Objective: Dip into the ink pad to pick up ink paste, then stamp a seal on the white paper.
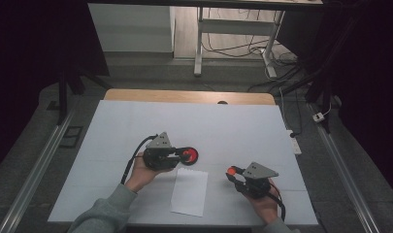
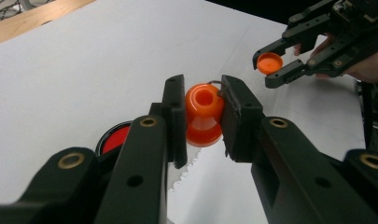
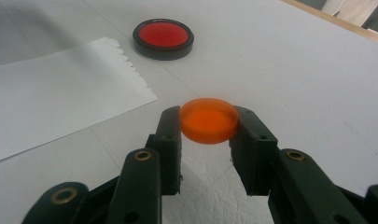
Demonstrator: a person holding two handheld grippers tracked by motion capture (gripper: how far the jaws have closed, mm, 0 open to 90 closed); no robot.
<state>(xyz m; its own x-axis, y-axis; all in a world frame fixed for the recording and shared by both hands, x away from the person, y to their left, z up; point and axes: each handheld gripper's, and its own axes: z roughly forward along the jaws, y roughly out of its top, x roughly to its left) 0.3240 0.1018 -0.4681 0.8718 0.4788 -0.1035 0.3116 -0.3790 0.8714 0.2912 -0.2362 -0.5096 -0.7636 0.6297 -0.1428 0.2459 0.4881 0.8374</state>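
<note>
- While the left tongs (image 2: 203, 116) clamp a small orange bottle (image 2: 204, 114), the right tongs (image 3: 208, 128) pinch its cap (image 3: 209, 120).
- Both look light, rigid, slick plastic; best gripped by the sides.

orange stamp body (image 2: 204, 114) | orange cap (image 3: 209, 120) | red pad in black round case (image 3: 163, 38) | plain white paper sheet (image 1: 189, 191) | pale grey table cover (image 1: 136, 121) | black grippers

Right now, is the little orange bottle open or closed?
Open. The bottle shows its hole, and its cap is in the right gripper.
</note>
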